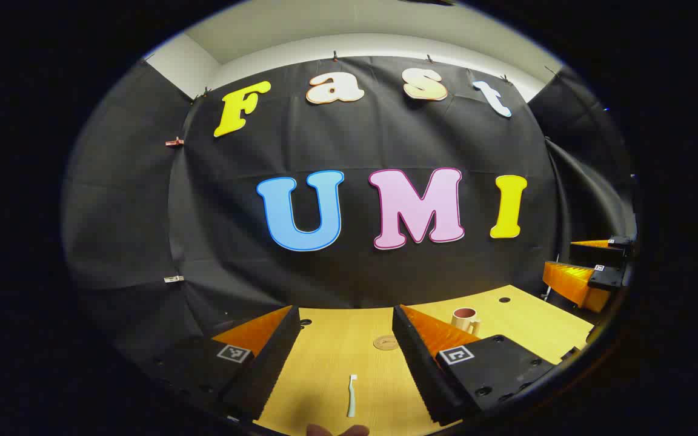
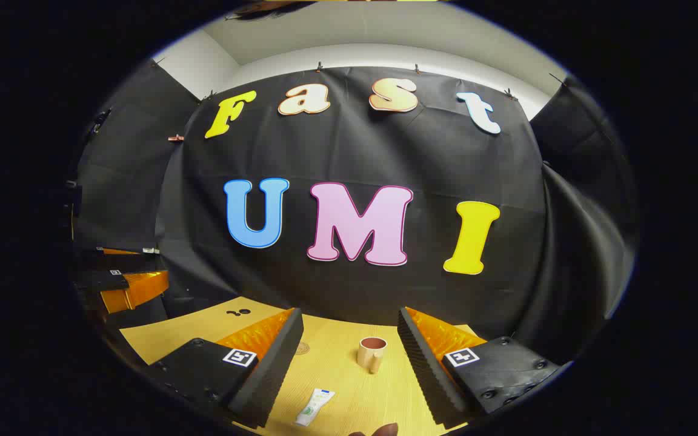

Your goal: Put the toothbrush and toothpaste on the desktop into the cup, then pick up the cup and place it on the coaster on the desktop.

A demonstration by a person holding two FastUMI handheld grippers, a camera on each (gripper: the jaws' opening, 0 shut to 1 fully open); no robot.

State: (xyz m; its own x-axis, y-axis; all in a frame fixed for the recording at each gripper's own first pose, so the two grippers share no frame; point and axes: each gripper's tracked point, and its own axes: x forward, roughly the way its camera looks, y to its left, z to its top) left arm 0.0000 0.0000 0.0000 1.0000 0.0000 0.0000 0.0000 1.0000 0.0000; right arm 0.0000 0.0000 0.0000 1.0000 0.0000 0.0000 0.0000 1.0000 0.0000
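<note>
In the left gripper view, a pale toothbrush (image 1: 352, 396) lies flat on the wooden desktop (image 1: 325, 363), lengthwise between the fingers of my left gripper (image 1: 346, 312), which is open and empty above it. Beyond it lies a round coaster (image 1: 385, 343), and a pinkish cup (image 1: 465, 320) stands upright farther right. In the right gripper view, a white toothpaste tube (image 2: 315, 407) lies near the bottom, with the cup (image 2: 372, 353) upright just behind it. My right gripper (image 2: 349, 315) is open and holds nothing. Its left finger partly hides the coaster (image 2: 302, 347).
The right gripper (image 1: 591, 272) hovers at the far right edge of the left gripper view; the left gripper (image 2: 125, 284) sits at the far left of the right gripper view. Small holes (image 2: 239, 312) mark the desktop. Black cloth walls close the back.
</note>
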